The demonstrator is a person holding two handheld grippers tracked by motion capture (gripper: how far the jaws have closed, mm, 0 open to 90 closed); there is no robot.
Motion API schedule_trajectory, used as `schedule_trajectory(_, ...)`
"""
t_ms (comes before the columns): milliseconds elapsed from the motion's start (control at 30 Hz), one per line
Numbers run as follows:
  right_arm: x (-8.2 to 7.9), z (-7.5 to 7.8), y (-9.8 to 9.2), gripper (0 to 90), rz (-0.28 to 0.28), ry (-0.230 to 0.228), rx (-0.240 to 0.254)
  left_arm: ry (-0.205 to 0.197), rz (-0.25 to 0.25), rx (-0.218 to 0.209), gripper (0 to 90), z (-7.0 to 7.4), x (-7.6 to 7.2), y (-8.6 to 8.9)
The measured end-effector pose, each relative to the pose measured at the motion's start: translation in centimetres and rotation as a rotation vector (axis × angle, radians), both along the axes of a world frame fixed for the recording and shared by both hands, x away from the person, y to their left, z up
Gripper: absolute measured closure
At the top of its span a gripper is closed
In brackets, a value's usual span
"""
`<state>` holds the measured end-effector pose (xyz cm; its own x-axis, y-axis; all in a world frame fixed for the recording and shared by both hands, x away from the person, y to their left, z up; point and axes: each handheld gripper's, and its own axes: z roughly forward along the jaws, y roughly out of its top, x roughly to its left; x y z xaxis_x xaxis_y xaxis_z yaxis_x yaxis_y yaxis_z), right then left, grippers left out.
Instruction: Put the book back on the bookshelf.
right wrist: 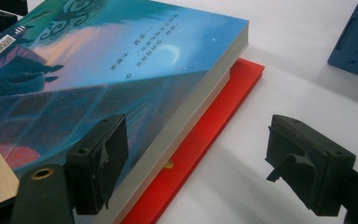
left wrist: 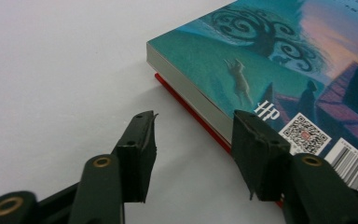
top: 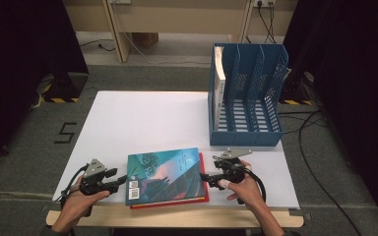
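The teal book (top: 165,176) lies flat on a red book (right wrist: 205,140) at the bench's (top: 142,118) near edge; left gripper (left wrist: 193,142) and right gripper (right wrist: 193,163) flank it, jaws spread, pinching nothing, likely to lift it toward the blue file rack (top: 246,98).

Rack and table, with clutter on the floor beyond

A blue file rack (top: 246,98) stands at the far right of the white table (top: 142,118), three slots wide, with one pale book (top: 219,83) upright in its leftmost slot. On the grey floor left of the table, a black mark shaped like a 5 (top: 65,132) shows. Yellow-black striped tape (top: 59,100) lies farther back, and cables (top: 315,123) trail across the floor on the right.
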<state>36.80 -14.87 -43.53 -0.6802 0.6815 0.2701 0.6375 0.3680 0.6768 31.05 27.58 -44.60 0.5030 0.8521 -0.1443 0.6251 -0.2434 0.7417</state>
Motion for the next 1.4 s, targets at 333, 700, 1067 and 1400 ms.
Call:
schedule_trajectory(333, 0.3, 0.0, -0.1, 21.9, -0.012, 0.014, 0.013, -0.006, -0.035, 0.014, 55.3, 0.6, -0.9, -0.6)
schedule_trajectory(700, 0.3, 0.1, 0.0, 22.0, -0.001, 0.021, 0.036, 0.025, -0.122, -0.042, 36.7, 0.6, -1.5, -1.7)
schedule_trajectory(1067, 0.6, -0.3, 0.1, 22.1, 0.003, 0.039, 0.040, 0.007, -0.109, 0.012, 22.5, 0.6, -1.3, -2.0)
schedule_trajectory(1400, 1.3, -1.3, 0.8, 17.2, 0.009, 0.094, 0.062, 0.006, -0.122, 0.007, 17.7, 0.4, -0.8, -3.1)
